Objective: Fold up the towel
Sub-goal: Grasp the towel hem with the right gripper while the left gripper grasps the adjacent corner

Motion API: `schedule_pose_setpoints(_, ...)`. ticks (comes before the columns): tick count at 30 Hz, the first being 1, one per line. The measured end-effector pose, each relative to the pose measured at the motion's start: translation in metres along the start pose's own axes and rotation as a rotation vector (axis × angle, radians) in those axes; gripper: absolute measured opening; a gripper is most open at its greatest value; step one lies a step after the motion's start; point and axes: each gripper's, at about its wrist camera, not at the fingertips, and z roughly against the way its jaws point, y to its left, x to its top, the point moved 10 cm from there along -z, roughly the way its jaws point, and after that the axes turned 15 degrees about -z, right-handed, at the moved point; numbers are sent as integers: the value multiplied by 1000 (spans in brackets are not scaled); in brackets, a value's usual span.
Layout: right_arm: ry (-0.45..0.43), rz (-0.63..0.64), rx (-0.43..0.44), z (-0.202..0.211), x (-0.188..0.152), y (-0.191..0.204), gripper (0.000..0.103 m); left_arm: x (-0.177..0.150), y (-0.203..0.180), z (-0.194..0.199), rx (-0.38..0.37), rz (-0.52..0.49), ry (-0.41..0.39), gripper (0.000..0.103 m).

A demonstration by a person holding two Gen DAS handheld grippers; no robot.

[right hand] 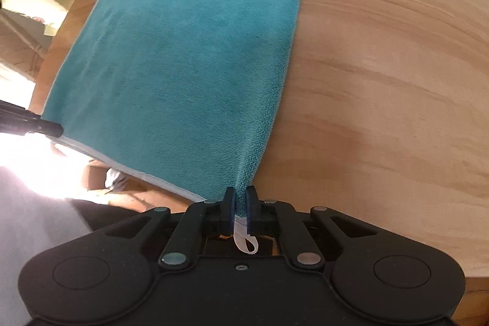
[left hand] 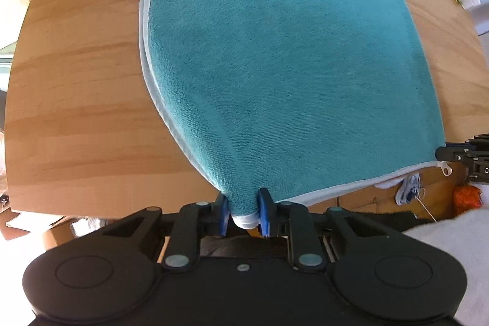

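— What colour was the towel (left hand: pixel 275 66)?
— Teal, plain terry, with a pale white-grey trim along its edges and a white hanging loop (right hand: pixel 244 243).
— And the worktop (left hand: pixel 76 81)?
— Warm light brown wood, streaked with darker grain.
— The left hand-held gripper (left hand: pixel 243 211)?
— Black, with blue pads (left hand: pixel 263 210). The right hand-held gripper (right hand: pixel 240 210) was black too, its pads darker blue.

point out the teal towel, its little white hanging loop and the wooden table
teal terry towel with white trim (left hand: pixel 275 57): left wrist view, middle of the pile.
small white hanging loop (right hand: pixel 246 243): right wrist view, strap below the right gripper's fingers.
light wooden table (right hand: pixel 397 81): right wrist view, bare top right of the towel.
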Motion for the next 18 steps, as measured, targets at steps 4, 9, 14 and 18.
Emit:
schedule_pose_setpoints(4, 7, -5, 22, 5, 3, 1, 6, 9, 1, 10, -12, -7, -6, 19)
schedule_pose_setpoints(9, -77, -52, 105, 27, 35, 9, 6, 22, 7, 33, -23, -8, -74, 19)
schedule_pose_setpoints(14, -210, -26, 98, 45, 86, 14, 6, 42, 20, 38, 27, -18, -141, 19)
schedule_pose_setpoints(18, -271, -57, 124, 57, 122, 11, 6, 70, 17, 27, 54, -22, -180, 19)
